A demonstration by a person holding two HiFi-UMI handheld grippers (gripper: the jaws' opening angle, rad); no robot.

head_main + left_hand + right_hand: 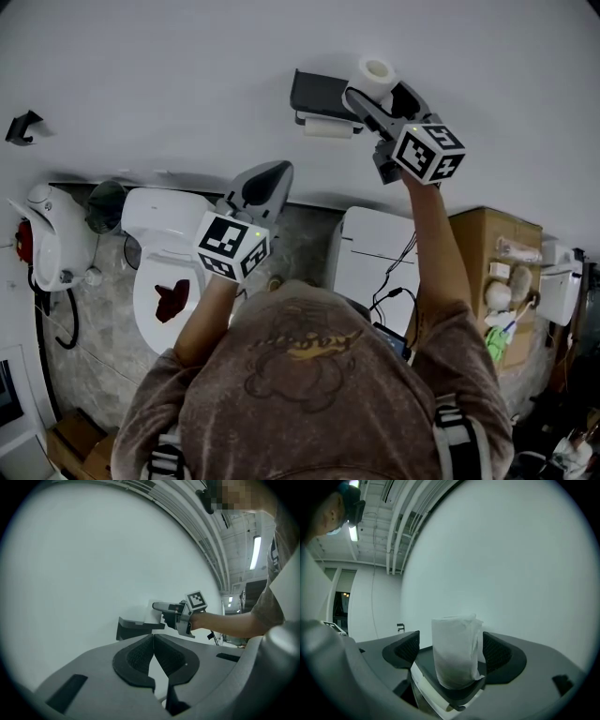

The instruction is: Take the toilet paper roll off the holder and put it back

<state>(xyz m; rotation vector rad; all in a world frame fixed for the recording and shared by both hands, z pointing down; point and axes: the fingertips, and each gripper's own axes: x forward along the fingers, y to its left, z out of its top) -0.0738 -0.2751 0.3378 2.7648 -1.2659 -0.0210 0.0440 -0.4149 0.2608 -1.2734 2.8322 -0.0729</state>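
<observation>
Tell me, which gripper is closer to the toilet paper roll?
Right. The right gripper has its open fingers either side of the toilet paper roll, not pressing it. The left gripper, shut, is down to the left, well away.

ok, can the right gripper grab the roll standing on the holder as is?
Probably yes: the roll stands upright on the holder between the right gripper's open jaws, with nothing in the way.

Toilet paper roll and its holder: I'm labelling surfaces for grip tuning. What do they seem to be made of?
Toilet paper roll: soft white tissue, matte, with a wrinkled loose edge. Holder: dark, smooth, rigid-looking shelf with a dull sheen; plastic or coated metal, the look leaves that open.
</observation>
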